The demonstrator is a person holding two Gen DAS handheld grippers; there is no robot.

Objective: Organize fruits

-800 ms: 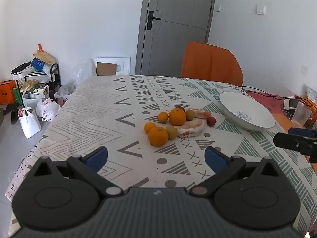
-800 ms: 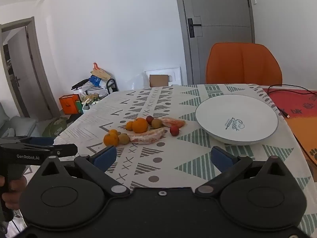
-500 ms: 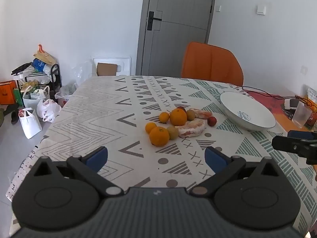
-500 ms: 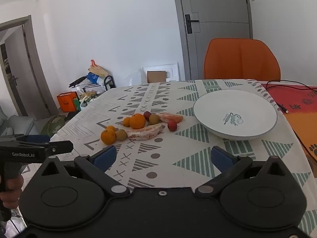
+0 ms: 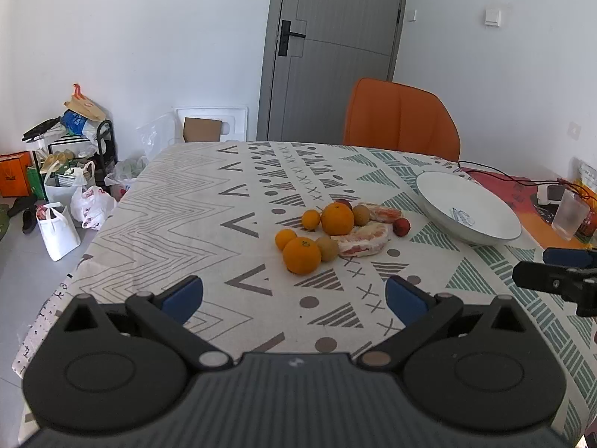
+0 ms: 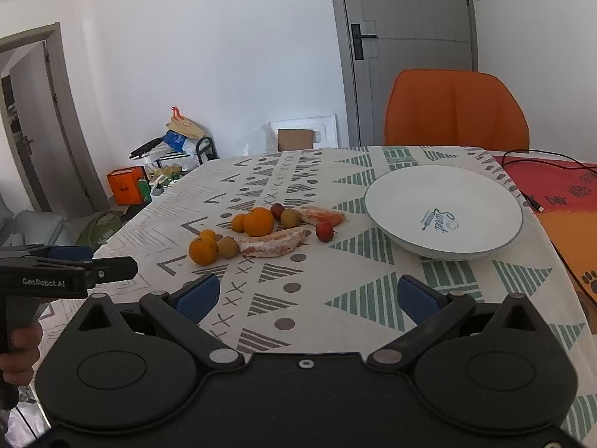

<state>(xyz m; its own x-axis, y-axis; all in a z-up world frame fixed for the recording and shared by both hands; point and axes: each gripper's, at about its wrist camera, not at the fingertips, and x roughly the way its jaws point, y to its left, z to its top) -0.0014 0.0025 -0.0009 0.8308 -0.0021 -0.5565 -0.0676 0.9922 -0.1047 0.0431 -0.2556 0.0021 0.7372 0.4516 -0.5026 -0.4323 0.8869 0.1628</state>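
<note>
Both the left gripper (image 5: pixel 294 296) and the right gripper (image 6: pixel 305 296) hover with fingers spread wide and empty, likely readied for a first pick. The fruits (image 5: pixel 337 229) lie clustered on the tablecloth (image 5: pixel 194 209) at twelve o'clock, with the empty white bowl (image 6: pixel 444 211), the probable destination, at two o'clock. Only the right view shows the bowl's printed inside; only the left shows the plastic cup (image 5: pixel 569 214).
</note>
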